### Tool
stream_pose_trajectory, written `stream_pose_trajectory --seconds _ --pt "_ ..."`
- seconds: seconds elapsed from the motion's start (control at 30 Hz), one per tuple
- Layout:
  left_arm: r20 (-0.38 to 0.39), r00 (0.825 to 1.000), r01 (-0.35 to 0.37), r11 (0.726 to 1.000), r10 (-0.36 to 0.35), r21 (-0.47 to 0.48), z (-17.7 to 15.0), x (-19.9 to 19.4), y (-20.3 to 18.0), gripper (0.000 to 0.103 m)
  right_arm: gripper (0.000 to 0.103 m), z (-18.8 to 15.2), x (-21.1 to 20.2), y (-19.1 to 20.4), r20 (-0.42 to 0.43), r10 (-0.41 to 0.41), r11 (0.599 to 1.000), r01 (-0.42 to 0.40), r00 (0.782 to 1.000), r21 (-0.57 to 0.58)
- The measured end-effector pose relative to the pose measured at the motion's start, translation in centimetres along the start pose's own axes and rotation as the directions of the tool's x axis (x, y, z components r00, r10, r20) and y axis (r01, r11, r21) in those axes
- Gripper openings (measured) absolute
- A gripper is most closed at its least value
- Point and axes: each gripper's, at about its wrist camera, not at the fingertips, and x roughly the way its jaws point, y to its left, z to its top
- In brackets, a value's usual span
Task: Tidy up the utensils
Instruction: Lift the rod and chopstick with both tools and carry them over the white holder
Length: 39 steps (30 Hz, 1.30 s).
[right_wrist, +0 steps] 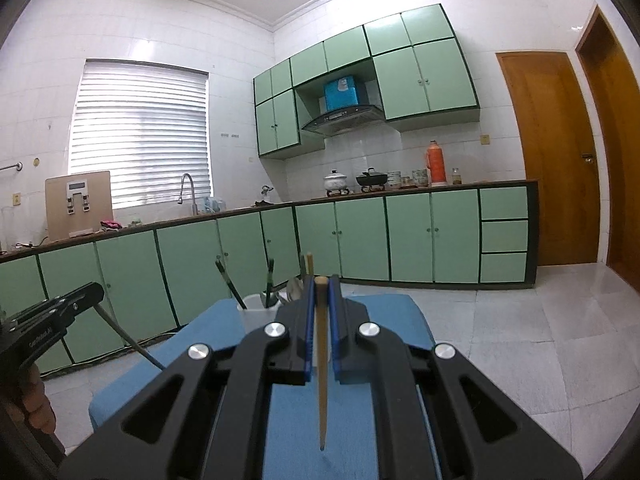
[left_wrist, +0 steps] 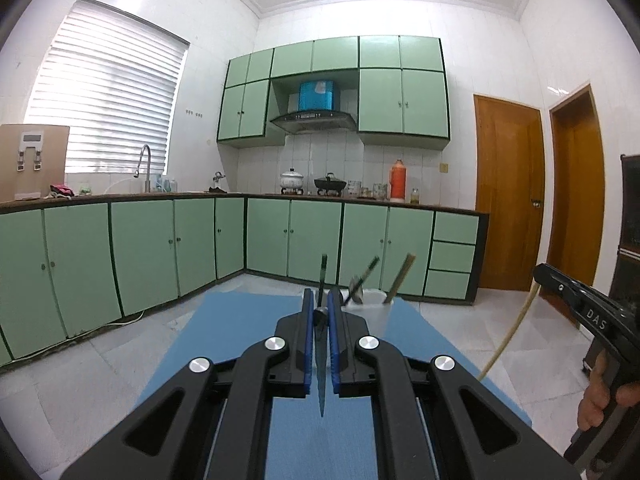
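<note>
- Left gripper [left_wrist: 324, 312]: blue pads clamped on a knife [left_wrist: 321, 372], blade tip toward the camera, dark handle upward.
- Right gripper [right_wrist: 322, 300]: pads clamped on a wooden chopstick [right_wrist: 322, 380], tip hanging toward the camera.
- Both tools sit above a blue mat [left_wrist: 240, 320].
- White cup [left_wrist: 374, 312], at the mat's far end, holds more utensils, handles up.
- Green cabinets [left_wrist: 140, 248] line the far walls.

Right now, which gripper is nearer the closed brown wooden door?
Right. The right gripper, shut on a wooden chopstick, sits on the door side of the blue mat; the left gripper, shut on a serrated knife, is farther, toward the window.
</note>
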Motion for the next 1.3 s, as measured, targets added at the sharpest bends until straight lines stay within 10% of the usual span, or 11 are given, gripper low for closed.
stream_pose_trajectory --seconds 0.83,1.3 --pt "0.133 0.990 -0.035 0.999 0.040 -0.042 10.6 10.4 4.4 0.007 0.006 13.8 13.7 -1.9 0.100 0.007 0.999 -0.003 0.995 -0.040" --pt "0.041 0.997 0.062 0.998 -0.062 0.002 11.2 17.7 2.6 0.007 0.006 12.7 22.1 -0.4 0.000 0.084 0.994 -0.084 0.996 -0.071"
